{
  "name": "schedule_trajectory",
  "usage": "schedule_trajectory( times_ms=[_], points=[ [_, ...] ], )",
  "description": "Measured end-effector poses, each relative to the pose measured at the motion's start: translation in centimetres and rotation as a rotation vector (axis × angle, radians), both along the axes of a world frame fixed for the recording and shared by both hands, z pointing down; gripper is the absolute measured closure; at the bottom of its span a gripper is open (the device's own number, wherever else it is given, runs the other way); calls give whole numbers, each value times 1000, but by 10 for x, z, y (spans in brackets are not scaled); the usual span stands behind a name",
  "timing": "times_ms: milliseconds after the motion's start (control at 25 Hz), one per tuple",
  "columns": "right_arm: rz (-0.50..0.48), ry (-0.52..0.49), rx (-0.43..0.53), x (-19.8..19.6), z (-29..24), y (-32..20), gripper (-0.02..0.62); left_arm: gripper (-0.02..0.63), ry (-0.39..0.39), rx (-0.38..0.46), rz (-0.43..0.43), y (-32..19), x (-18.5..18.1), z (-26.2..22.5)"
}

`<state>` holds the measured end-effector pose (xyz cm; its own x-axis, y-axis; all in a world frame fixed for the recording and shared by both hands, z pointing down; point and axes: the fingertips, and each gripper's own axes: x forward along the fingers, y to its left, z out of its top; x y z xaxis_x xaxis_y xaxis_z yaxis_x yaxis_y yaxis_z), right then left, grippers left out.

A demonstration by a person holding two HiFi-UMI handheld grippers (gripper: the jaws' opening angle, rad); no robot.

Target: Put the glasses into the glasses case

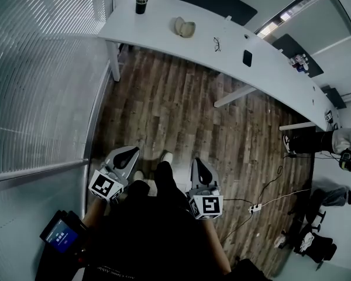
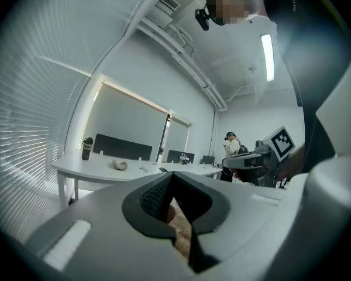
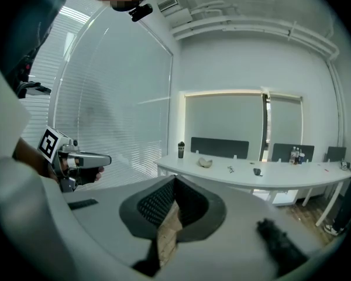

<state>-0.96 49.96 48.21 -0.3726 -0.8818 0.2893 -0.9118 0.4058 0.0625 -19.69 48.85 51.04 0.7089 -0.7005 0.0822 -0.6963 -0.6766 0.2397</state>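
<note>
**Both grippers empty and well short of the table; glasses untouched**

**Head view.** The left gripper and right gripper are held close to the body at 6 o'clock, over the wooden floor. The white table runs from 12 to 3 o'clock. The glasses lie on it, apart from the open glasses case, at the case's 4 o'clock.

**Left gripper view.** The jaws meet at the tips with nothing between them. The glasses sit far off at 11 o'clock.

**Right gripper view.** The jaws are closed together and empty. The glasses lie at 1 o'clock, right of the glasses case.

**Handling assessment.** The frame looks thin, so it is probably light, fragile and likely to slide on the smooth top. I advise gripping gently at the bridge or a temple hinge, never on a lens. The case may shift and should be steadied with the other gripper.
</note>
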Motion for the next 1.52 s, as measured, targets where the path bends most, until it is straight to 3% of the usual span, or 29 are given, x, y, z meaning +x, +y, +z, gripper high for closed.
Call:
schedule_trajectory(
  times_ms=[280,640,1120,1200,1520],
  points=[
    [-5,-48,18,12,7,-32,595,598,-37,14,30,-21,23,2],
    [44,-117,54,64,5,-76,595,598,-77,58,100,-48,83,3],
    [171,-272,60,160,10,-112,595,598,-176,45,158,-106,171,-13],
    [187,-285,61,176,6,-116,595,598,-195,84,169,-117,182,-19],
    [208,-330,66,236,17,-151,595,598,-207,81,180,-152,231,-11]
  ],
)
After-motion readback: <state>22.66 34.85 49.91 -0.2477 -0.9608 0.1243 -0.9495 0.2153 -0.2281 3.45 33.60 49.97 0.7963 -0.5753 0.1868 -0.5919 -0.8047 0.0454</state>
